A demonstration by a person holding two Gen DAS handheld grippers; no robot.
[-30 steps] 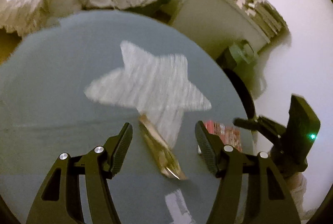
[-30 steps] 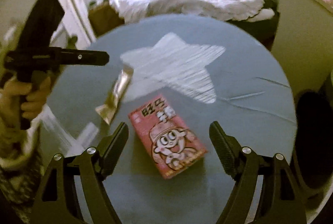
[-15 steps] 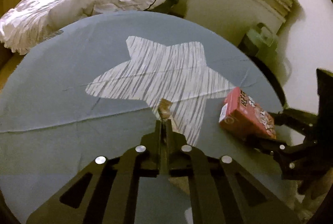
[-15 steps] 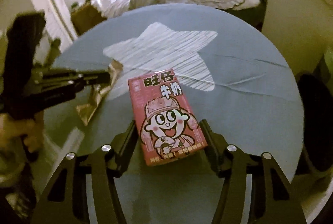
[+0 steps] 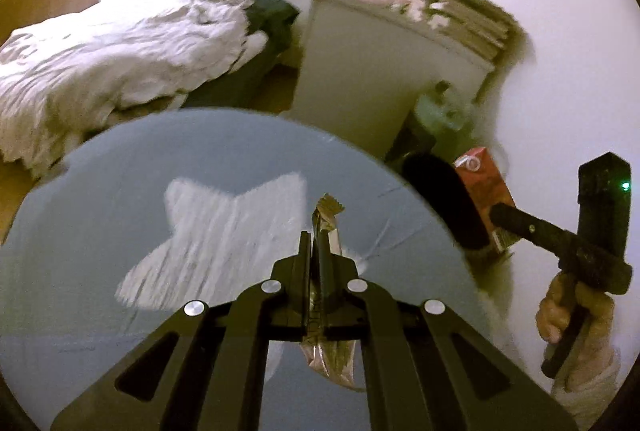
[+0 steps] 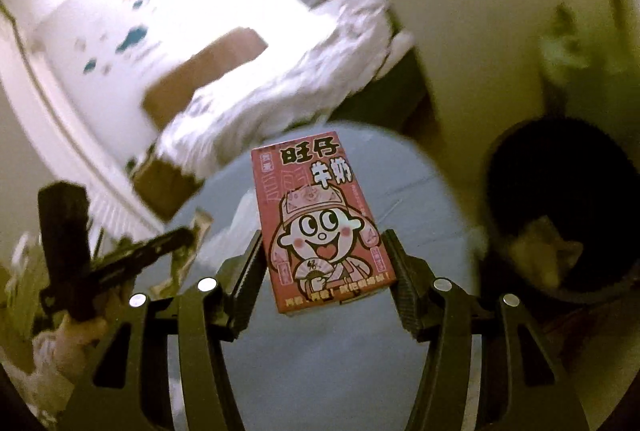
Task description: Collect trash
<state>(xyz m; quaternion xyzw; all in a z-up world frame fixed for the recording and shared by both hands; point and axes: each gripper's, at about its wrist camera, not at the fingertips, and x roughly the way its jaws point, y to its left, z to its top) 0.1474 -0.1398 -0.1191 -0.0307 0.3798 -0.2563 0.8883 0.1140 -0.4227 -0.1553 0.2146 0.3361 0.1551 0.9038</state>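
My left gripper (image 5: pixel 316 243) is shut on a golden snack wrapper (image 5: pixel 329 211), which hangs clear above the round blue table (image 5: pixel 80 271); the wrapper's ends stick out in front of and below the pads. My right gripper (image 6: pixel 324 243) is shut on a red milk carton (image 6: pixel 316 215) with a cartoon face, held up past the table's right edge. A black trash bin (image 6: pixel 560 159) stands just right of the carton, with something pale inside. The left wrist view shows the carton (image 5: pixel 484 191) in the right gripper (image 5: pixel 504 219) beside the bin (image 5: pixel 444 199).
A white star (image 5: pixel 220 239) marks the tablecloth. Behind the table lie a bed with a rumpled white quilt (image 5: pixel 100 71) and a white cabinet (image 5: pixel 360 79) topped with plush toys. A hand (image 5: pixel 576 315) holds the right gripper at the far right.
Both grippers closed on their items, the left on the wrapper and the right on the carton, and lifted them off the table. The right one swung the carton toward the bin.
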